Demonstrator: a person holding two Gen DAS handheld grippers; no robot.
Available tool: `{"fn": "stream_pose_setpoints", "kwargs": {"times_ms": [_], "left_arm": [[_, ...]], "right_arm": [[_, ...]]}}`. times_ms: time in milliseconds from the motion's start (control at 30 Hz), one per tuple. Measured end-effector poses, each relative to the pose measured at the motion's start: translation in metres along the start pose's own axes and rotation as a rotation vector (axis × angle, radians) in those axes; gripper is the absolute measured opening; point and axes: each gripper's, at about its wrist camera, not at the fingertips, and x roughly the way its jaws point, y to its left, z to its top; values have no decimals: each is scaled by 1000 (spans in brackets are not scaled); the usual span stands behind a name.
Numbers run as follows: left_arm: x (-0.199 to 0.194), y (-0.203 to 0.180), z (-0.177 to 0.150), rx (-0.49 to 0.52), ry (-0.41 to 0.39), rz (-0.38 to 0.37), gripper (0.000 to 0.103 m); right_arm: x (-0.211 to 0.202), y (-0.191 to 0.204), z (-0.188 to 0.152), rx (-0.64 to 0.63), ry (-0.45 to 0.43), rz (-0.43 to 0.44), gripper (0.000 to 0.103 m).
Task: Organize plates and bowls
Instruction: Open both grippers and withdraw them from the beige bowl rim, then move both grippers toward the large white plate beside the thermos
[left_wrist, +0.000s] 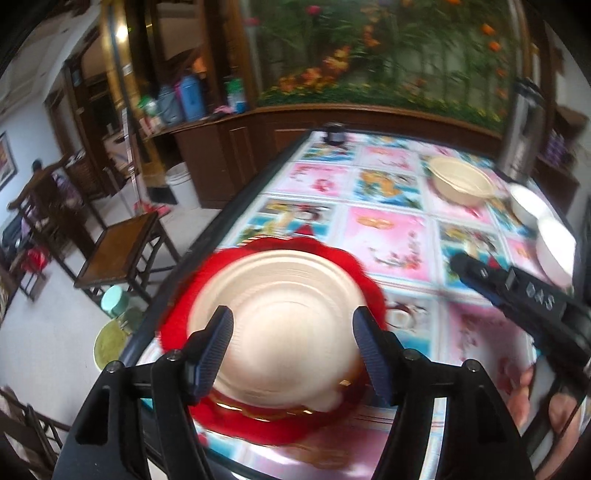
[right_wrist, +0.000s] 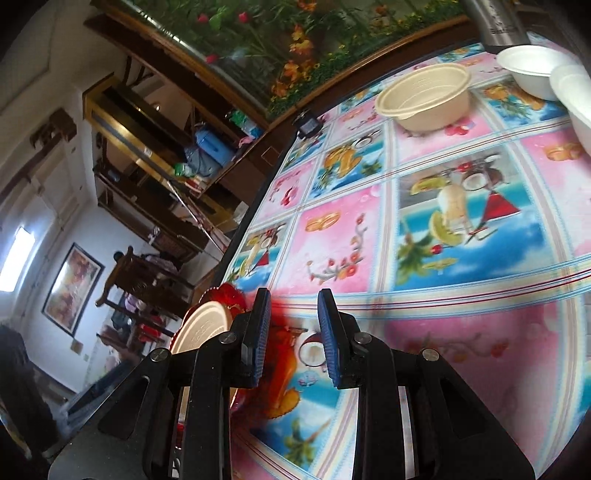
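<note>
1. Where the table's left edge runs past, a cream paper plate (left_wrist: 280, 325) lies on a red scalloped plate (left_wrist: 269, 417), the two stacked near that edge on the fruit-print tablecloth (left_wrist: 388, 236).
2. Over this stack hovers the left gripper (left_wrist: 293, 350), its jaws spread wide and holding nothing; the ridged fingers (left_wrist: 218, 347) frame the cream plate from either side, though blur hides whether they touch it.
3. Judging by that pose, the step in hand is the plate stack: either it has just been set down or it is about to be gripped, and I cannot tell which.
4. Right of the stack, the right gripper (right_wrist: 293, 332) hangs low over bare cloth, jaws at a narrow gap and empty, pointing toward the far bowls.
5. Further right and well apart from the plates sits a beige paper bowl (right_wrist: 424, 96), with a white foam bowl (right_wrist: 532, 70) beside it and another white bowl (right_wrist: 572, 103) at the frame's right edge; a steel flask (left_wrist: 521, 129) stands behind them.
6. Next, likely, the right gripper must reach across, open wider, pinch one bowl's thin rim and nest it into another, squeezing gently since such walls would crumple.
</note>
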Motion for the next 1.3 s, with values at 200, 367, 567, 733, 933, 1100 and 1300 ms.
{"fn": "stream_pose_setpoints", "kwargs": {"times_ms": [200, 367, 567, 733, 933, 1100, 1300], "left_arm": [[-4, -42, -8, 100, 15, -19, 69], [-11, -63, -12, 146, 12, -19, 69], [-14, -76, -13, 177, 10, -23, 69], [-16, -85, -14, 195, 9, -28, 69], [-14, -92, -14, 207, 17, -33, 69], [-13, -98, -12, 216, 22, -38, 69], [-13, -115, -6, 245, 14, -51, 69]], "right_arm": [[-20, -16, 10, 29, -36, 7, 27], [-39, -33, 18, 62, -73, 13, 27], [-55, -47, 24, 97, -108, 24, 34], [-63, -53, 27, 107, -124, 22, 34], [-69, -58, 27, 111, -131, 24, 34], [-72, -61, 29, 115, -135, 26, 34], [-90, -70, 34, 93, -170, -3, 34]]}}
